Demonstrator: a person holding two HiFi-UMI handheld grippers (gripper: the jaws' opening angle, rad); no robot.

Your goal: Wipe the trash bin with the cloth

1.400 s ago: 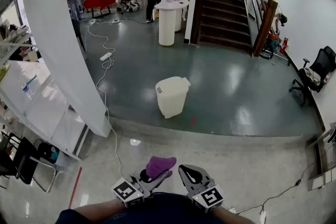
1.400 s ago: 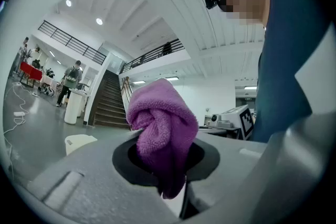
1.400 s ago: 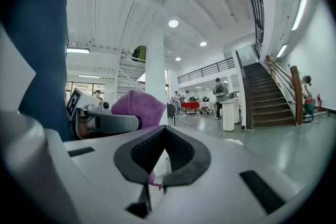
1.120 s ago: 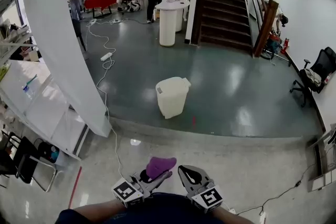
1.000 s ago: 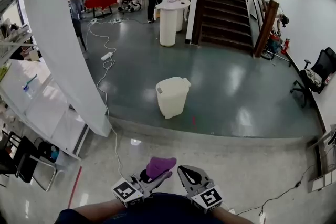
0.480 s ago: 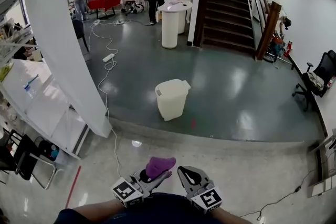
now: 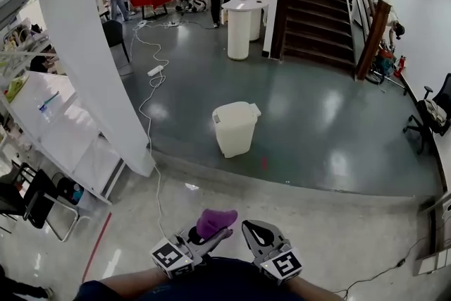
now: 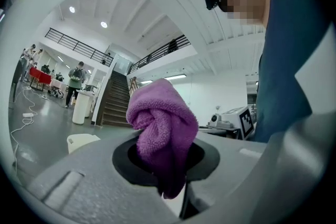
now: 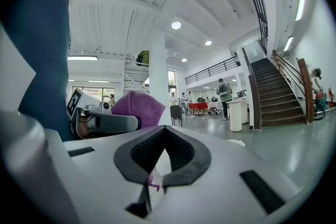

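Little has shifted: left gripper (image 7: 211,240) fingers stay clamped on the purple cloth (image 7: 216,220); right gripper (image 7: 255,235) fingers closed, empty. Both are held low at the body; the trash bin (image 7: 235,127) stands well ahead on the floor.

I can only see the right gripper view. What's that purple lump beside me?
Observer: A purple fluffy cloth, pinched between the left gripper's jaws.
Operator: Where's the bin?
Observer: The cream plastic trash bin stands on the dark grey floor ahead, well apart from the cloth.
Operator: Is its lid on?
Observer: Yes, the head view shows its lid down.
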